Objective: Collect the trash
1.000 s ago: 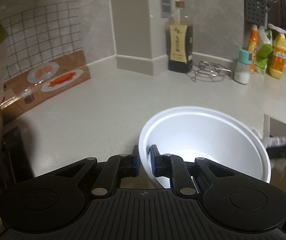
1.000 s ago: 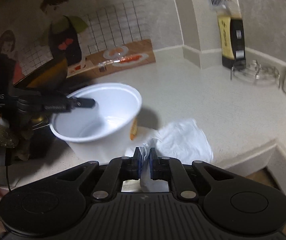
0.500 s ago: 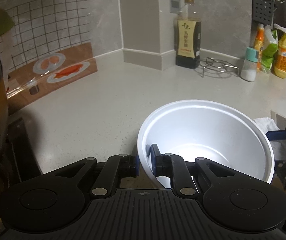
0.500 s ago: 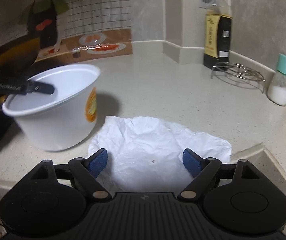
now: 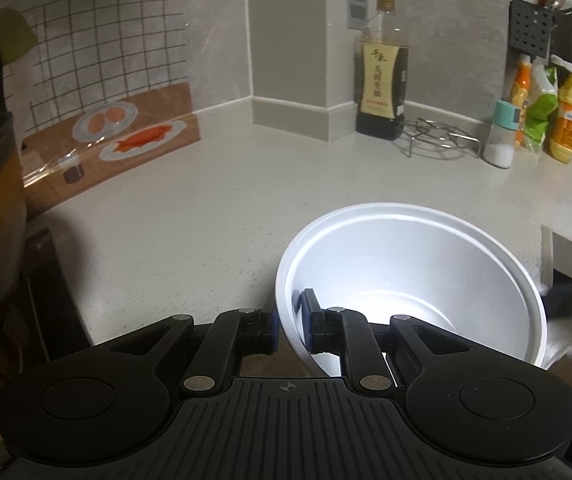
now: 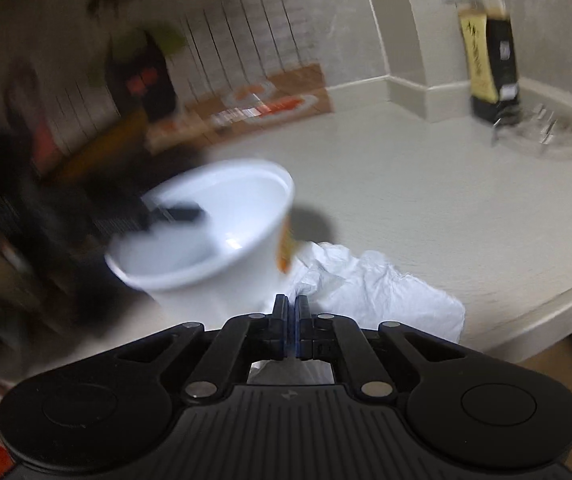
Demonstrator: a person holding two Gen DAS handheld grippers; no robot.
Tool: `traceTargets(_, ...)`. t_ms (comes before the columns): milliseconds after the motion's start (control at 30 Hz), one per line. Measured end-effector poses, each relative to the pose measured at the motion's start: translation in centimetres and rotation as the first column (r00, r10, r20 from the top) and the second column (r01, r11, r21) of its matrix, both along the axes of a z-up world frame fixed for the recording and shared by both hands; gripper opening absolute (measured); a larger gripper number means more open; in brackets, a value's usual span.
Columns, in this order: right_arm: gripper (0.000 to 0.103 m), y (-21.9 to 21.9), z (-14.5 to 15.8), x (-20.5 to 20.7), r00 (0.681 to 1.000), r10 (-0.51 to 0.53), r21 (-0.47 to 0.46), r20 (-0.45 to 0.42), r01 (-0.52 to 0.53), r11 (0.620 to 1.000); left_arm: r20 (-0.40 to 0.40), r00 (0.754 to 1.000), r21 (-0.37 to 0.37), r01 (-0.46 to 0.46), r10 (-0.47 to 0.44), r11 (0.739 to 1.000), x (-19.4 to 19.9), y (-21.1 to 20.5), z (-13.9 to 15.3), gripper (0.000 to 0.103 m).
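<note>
Near the countertop's (image 5: 213,216) front edge, the left gripper (image 5: 289,322) pinches the white bowl's (image 5: 426,256) rim; the right gripper (image 6: 290,312), wide open half a second ago, has just closed on the crumpled tissue (image 6: 386,292) beside it.

My kitchen is dimly lit, in a cool grey cast. From my left wrist the picture is sharp: the white bowl (image 5: 410,280) glows brightest, with a glare patch low inside, and the counter (image 5: 205,216) darkens toward the left edge. From my right wrist everything smears with motion blur, worst at the left, where dark shapes streak. Both fisheye views bend walls and edges, and corners fall to black.
</note>
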State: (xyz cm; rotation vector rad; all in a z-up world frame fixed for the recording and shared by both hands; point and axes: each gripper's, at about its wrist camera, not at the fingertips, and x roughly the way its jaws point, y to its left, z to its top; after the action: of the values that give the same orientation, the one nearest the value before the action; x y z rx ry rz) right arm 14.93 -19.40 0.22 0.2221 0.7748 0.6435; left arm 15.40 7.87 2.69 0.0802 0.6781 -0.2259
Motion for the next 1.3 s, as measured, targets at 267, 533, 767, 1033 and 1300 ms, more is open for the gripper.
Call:
traceTargets(267,0.004,-2.8,-0.8,1.0,0.98,-0.192,-0.106,0.042,0.196,0.975,-0.007,1.0,0.004,0.01,-0.01,1.0,-0.2,-0.1,-0.1,0.016)
traceTargets(533,0.069,-2.0,-2.5,-0.4,0.979,-0.18,-0.2,0.098,0.196,0.96,-0.048,0.999,0.018,0.02,-0.02,1.0,0.2,-0.3,-0.9,0.017)
traceTargets(767,0.069,1.4,-2.8,-1.1,0.986,-0.108,-0.254,0.125,0.137,0.958,-0.084,0.996,0.007,0.018,-0.017,1.0,0.2,-0.1,-1.5,0.017)
traceTargets(1033,0.069,4.2,-2.3,-1.8,0.991,-0.036,-0.246,0.132,0.068,0.967,-0.078,0.997,0.004,0.02,-0.019,1.0,-0.1,0.2,-1.2,0.017)
traceTargets(1300,0.01,4.3,-2.1,-2.6,0.993,-0.046,-0.26,0.105,0.072,0.963,-0.011,1.0,-0.041,0.025,-0.025,0.999,-2.2,0.6,0.3,0.015)
